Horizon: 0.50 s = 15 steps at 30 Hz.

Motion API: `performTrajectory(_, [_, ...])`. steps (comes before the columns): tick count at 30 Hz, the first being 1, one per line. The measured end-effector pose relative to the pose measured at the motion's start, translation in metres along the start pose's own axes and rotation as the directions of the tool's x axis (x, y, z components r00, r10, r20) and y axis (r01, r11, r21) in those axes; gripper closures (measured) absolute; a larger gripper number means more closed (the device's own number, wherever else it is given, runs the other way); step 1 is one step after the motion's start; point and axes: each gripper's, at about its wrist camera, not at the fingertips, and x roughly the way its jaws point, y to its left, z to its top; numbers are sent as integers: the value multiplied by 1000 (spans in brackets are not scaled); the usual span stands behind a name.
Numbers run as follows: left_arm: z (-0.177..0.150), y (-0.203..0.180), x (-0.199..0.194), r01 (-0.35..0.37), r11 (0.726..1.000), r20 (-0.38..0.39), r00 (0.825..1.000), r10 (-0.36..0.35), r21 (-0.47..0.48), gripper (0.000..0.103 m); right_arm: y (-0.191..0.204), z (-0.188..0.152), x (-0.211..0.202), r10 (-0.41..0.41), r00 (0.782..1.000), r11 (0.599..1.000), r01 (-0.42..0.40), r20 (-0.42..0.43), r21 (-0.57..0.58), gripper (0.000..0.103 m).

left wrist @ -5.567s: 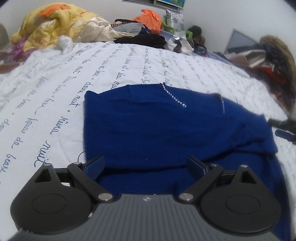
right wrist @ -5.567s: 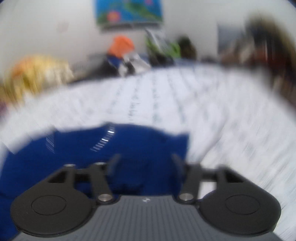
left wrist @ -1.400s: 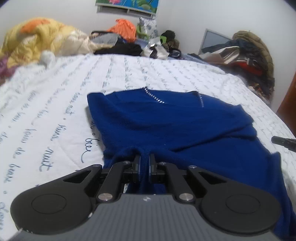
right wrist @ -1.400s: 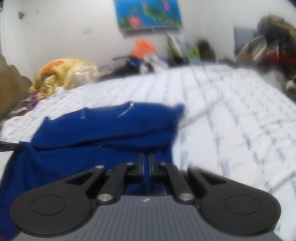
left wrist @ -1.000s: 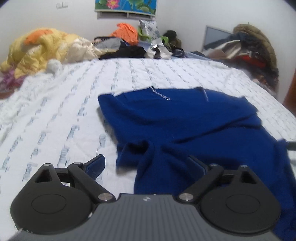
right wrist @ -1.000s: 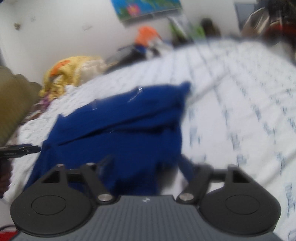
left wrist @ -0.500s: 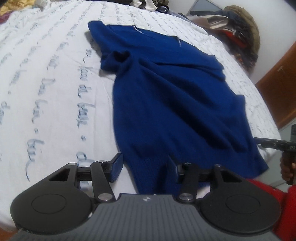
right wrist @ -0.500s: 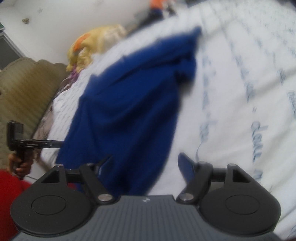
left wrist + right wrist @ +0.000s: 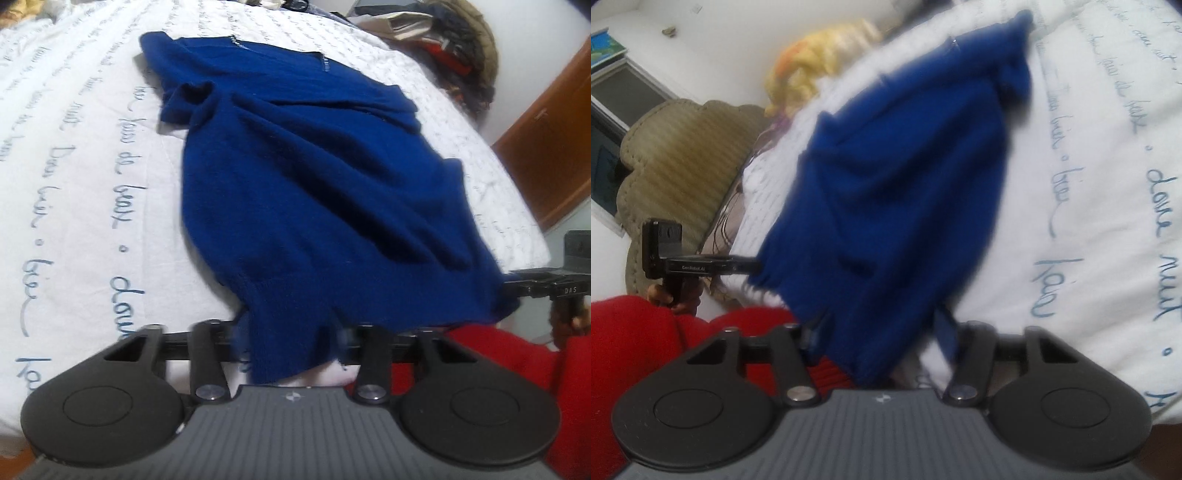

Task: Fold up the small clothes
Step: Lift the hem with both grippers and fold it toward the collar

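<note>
Sweater (image 9: 321, 192) hem drapes between the wide-apart fingers of my left gripper (image 9: 288, 338) and right gripper (image 9: 879, 328), neither gripping yet; next I pinch both corners to fold.

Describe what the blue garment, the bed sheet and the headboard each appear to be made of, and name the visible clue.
Blue garment: likely knitted wool or acrylic, with a matte, fuzzy surface and a ribbed hem.
Bed sheet: thin woven fabric, probably cotton, matte white with fine creases and printed blue script.
Headboard: seemingly padded upholstery in olive ribbed fabric with a scalloped, stitched edge; blur leaves the weave unclear.
</note>
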Motion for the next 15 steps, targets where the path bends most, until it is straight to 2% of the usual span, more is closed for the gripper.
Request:
performTrajectory(1, [0,1,0,-13,1000,-5,1000,13,-9,91,1,-1,3,-14,1000,1000,14,-4,-1,78])
performTrajectory(2, [1,4,1,-19,1000,-8,1000,19,-24,100,3,-1,7,-41,999,999,41,-1,-2,91])
performTrajectory(3, [-1,8,-1,-17,999,-6,1000,17,-37,100,4,0,9,-63,998,998,63,6,-4,95])
performTrajectory(6, [-1,7,-4,-23,999,16,1000,23,-42,100,4,2,8,-86,995,996,85,51,15,97])
performTrajectory(10, [6,-2,-22,19,999,98,995,-17,-27,100,15,12,-3,-52,986,999,52,155,7,97])
performTrajectory(13, [15,-8,-46,60,998,188,981,-55,-19,100,23,24,-18,-13,971,1000,18,237,-18,97])
performTrajectory(15, [21,-11,-63,91,996,249,965,-84,-17,100,29,32,-27,9,960,1000,-1,280,-30,97])
